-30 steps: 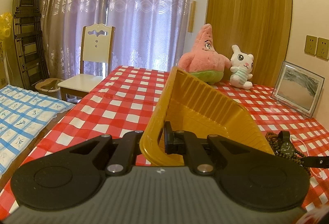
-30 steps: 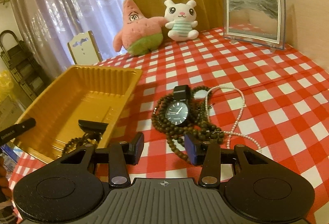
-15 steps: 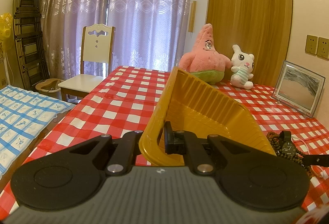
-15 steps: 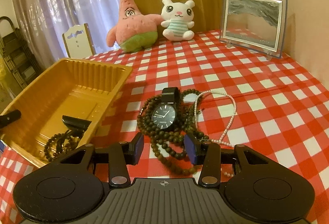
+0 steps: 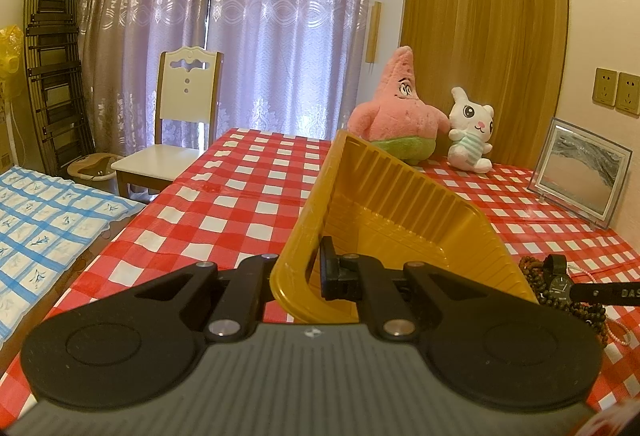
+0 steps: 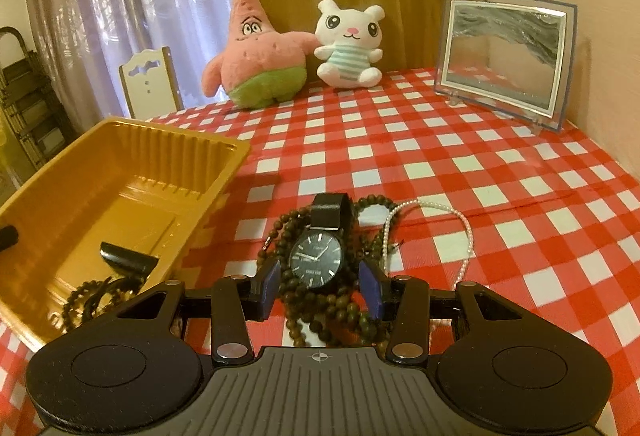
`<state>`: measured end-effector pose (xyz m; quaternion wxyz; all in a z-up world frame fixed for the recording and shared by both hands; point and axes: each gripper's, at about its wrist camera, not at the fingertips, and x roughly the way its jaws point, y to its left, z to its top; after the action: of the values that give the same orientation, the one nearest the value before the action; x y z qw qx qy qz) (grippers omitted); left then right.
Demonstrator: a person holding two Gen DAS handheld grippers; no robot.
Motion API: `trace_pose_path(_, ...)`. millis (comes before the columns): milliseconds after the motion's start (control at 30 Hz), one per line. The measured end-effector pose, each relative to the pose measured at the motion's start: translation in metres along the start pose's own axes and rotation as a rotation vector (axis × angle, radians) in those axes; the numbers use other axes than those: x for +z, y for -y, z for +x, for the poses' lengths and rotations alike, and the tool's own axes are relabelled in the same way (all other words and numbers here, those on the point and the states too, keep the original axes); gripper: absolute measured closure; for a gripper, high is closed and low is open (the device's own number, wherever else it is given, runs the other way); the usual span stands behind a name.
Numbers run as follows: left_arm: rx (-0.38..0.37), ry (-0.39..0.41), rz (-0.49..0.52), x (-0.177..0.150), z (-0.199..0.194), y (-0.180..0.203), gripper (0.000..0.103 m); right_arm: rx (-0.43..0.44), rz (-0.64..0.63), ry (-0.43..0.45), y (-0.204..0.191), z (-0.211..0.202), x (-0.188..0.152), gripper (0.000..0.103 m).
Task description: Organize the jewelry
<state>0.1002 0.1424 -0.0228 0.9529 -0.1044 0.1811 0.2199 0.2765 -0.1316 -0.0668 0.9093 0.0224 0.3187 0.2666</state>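
Across the lower frame of both views: worktop [image 6: 500,172] under red-and-white check cloth. Upper left, curtains [image 5: 256,20], chair [image 5: 184,124]. Upper centre, pink star plush [image 6: 260,52], white rabbit plush [image 6: 348,40]; upper right, sand-picture frame [image 6: 508,56]. Left of frame, yellow tray [image 6: 60,172] with beads inside. Centre, black watch [image 6: 318,256] atop brown bead strands [image 6: 340,312], pearl strand [image 6: 464,228] beside. My left gripper [image 5: 310,272] pinches the tray's rim. My right gripper [image 6: 320,286], tilted down, stands parted around the watch, pads apart from it.
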Motion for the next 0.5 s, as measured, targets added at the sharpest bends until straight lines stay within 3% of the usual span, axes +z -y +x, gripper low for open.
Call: trace_pose_path(500, 0.001, 0.002, 0.004, 0.000, 0.000, 0.000, 0.095, -0.055, 0.014, 0.026, -0.003, 0.034, 0.012, 0.059)
